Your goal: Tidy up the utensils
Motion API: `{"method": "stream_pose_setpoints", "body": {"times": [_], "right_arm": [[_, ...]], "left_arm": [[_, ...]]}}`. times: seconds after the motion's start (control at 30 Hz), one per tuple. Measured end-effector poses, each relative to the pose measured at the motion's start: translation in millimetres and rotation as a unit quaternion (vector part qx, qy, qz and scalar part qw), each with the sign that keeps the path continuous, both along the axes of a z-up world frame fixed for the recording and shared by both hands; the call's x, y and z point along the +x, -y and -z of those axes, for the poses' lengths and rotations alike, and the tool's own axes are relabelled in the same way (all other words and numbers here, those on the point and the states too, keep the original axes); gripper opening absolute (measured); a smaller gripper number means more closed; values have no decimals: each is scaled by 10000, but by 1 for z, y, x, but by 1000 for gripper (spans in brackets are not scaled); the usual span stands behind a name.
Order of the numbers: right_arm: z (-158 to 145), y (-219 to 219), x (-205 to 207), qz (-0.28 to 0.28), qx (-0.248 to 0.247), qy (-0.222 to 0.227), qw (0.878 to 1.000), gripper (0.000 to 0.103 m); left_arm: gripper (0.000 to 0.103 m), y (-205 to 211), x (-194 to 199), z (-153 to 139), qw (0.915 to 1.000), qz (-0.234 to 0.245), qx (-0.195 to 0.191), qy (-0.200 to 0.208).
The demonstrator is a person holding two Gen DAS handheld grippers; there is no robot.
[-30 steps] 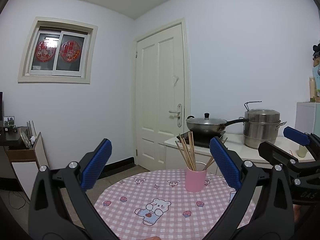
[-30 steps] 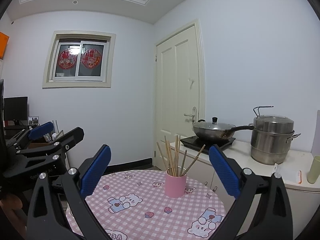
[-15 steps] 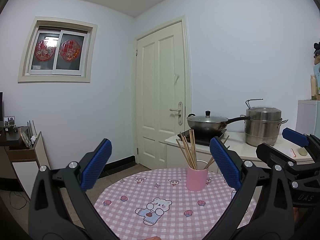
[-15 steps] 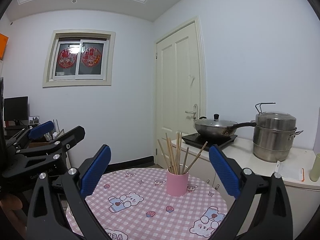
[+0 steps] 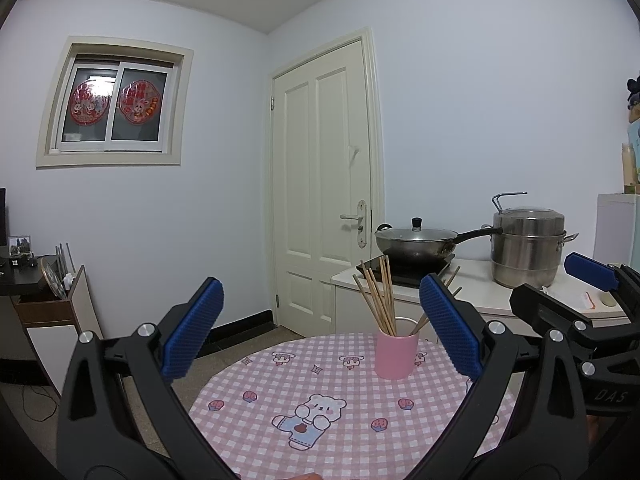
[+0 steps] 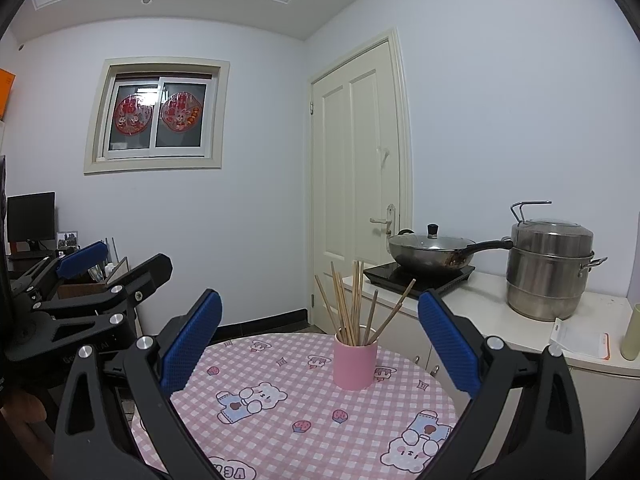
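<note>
Several wooden chopsticks (image 6: pixel 352 304) fan from a pink cup (image 6: pixel 355 363)

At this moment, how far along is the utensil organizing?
Done, by the look of it: the chopsticks stand in the pink cup on the checked tablecloth, with no loose utensil visible. In hand: nothing; the left gripper and right gripper are open, clear of the cup. Left: nothing visible.

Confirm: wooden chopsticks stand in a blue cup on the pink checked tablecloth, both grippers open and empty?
One error: the cup is pink, not blue, as the right wrist view shows. The rest holds: the wooden chopsticks stand in it on the pink checked tablecloth, and the left gripper and right gripper are open and empty.
</note>
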State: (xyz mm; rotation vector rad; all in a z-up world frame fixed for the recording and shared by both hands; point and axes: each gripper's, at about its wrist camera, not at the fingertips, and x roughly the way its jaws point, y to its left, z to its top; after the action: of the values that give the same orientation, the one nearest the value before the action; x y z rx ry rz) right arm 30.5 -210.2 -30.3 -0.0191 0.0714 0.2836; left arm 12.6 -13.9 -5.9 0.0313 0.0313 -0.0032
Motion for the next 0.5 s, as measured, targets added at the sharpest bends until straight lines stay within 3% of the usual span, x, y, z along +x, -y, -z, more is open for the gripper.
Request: {"method": "stream_pose_setpoints", "body": {"times": [0.5], "right_arm": [[2,-2,-1,4,-3,-18,10000,95]], "left_arm": [[97,2,2,2,10000,-2,58,-37]]}}
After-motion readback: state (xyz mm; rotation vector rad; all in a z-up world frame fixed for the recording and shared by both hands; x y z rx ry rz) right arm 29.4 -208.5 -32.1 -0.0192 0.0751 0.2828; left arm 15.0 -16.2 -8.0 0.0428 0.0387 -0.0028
